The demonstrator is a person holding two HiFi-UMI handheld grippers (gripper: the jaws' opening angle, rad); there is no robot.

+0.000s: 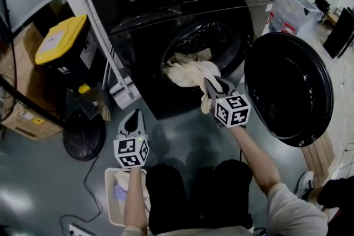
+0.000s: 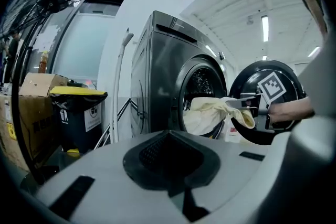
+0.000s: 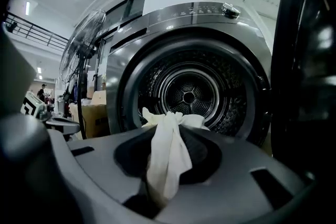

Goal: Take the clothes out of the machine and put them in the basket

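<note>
One crumpled cream cloth (image 1: 191, 72) trails from the drum of the black front-loading washing machine (image 1: 166, 14), pinched by our right gripper (image 1: 214, 88). In the head view the white plastic basket (image 1: 109, 202) lies at 7 o'clock from it. Our left gripper (image 1: 134, 119) is nearer the basket, its jaws pressed together and empty.

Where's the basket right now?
Head view, lower left: the basket sits on the floor just below the left gripper, against the person's left knee.
</note>
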